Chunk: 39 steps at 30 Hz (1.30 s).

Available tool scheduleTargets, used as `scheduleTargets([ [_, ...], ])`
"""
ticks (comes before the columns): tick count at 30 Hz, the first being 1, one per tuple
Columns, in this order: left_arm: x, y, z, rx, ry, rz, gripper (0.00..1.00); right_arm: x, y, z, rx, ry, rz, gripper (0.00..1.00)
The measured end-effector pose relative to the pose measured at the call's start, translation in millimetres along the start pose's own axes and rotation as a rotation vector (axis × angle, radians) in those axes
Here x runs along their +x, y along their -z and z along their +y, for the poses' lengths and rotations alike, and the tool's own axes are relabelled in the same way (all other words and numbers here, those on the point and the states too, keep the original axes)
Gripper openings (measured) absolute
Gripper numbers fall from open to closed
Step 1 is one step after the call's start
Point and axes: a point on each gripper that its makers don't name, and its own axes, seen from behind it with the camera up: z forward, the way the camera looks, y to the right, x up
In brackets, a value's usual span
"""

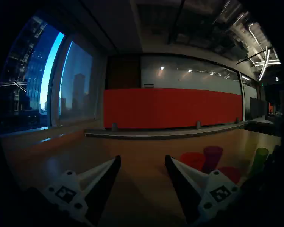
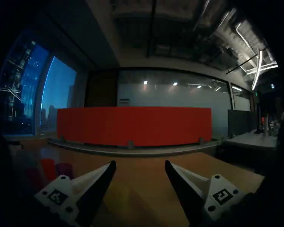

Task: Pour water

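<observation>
Left gripper [image 1: 142, 159] and right gripper [image 2: 140, 163] are held spread and empty above the wooden table [image 1: 142, 196], upright cups (red cup [image 1: 193, 159], purple cup [image 1: 213, 153], green cup [image 1: 261, 159]) being noted at 3 o'clock of the left jaws, 9 o'clock of the right, judged nearer the left.

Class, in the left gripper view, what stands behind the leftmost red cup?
A purple cup stands just behind the red cup, slightly to its right, on the wooden table. The red cup covers the purple cup's lower left edge, so its base cannot be seen.
</observation>
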Motion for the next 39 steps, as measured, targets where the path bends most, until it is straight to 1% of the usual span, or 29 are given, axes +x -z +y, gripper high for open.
scheduleTargets([
  [6,0.7,0.3,-0.8,0.000,0.000,0.000,0.86,-22.2,0.2,11.2,-0.014,0.004,-0.036,1.00],
  [11,0.7,0.3,-1.1,0.000,0.000,0.000,0.86,-30.9,-3.5,17.7,-0.019,-0.001,-0.058,1.00],
  [21,0.3,-0.4,-0.5,0.000,0.000,0.000,0.86,-38.7,-8.1,20.8,-0.020,-0.006,-0.071,1.00],
  [27,0.2,-0.3,-0.7,0.000,0.000,0.000,0.86,-41.9,-8.2,21.4,-0.019,-0.012,-0.077,1.00],
  [39,0.4,0.9,-1.3,0.000,0.000,0.000,0.86,-41.8,-6.2,21.5,-0.015,-0.003,-0.072,1.00],
])
